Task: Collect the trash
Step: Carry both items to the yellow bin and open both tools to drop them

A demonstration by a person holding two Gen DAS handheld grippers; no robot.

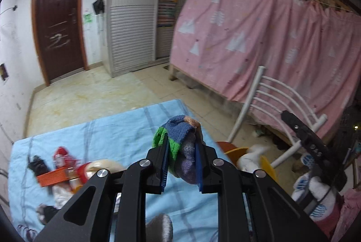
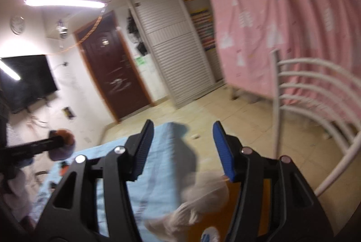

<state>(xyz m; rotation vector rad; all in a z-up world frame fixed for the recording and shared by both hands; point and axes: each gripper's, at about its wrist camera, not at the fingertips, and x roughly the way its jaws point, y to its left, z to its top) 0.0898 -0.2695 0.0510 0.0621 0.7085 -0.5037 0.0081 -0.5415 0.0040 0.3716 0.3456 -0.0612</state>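
Note:
My left gripper [image 1: 181, 142] is shut on a fuzzy striped sock [image 1: 180, 142], green, blue, purple and orange, held above the light blue cloth-covered table [image 1: 117, 129]. The same sock shows blurred in the right wrist view [image 2: 64, 145] at the far left. My right gripper [image 2: 182, 147] is open and empty, above the table's right edge. Below it lies a white sock [image 2: 203, 197] in an orange and yellow bin [image 1: 239, 151]. Other clutter lies on the table: an orange strap [image 1: 54, 176], a red packet [image 1: 61, 154] and a black item [image 1: 36, 162].
A white metal chair [image 1: 270, 102] stands to the right of the table, before a pink curtained bed [image 1: 259, 28]. A brown door [image 1: 58, 23] and white slatted wardrobe [image 1: 133, 16] are on the far wall. A black TV [image 2: 24, 82] hangs on the left wall.

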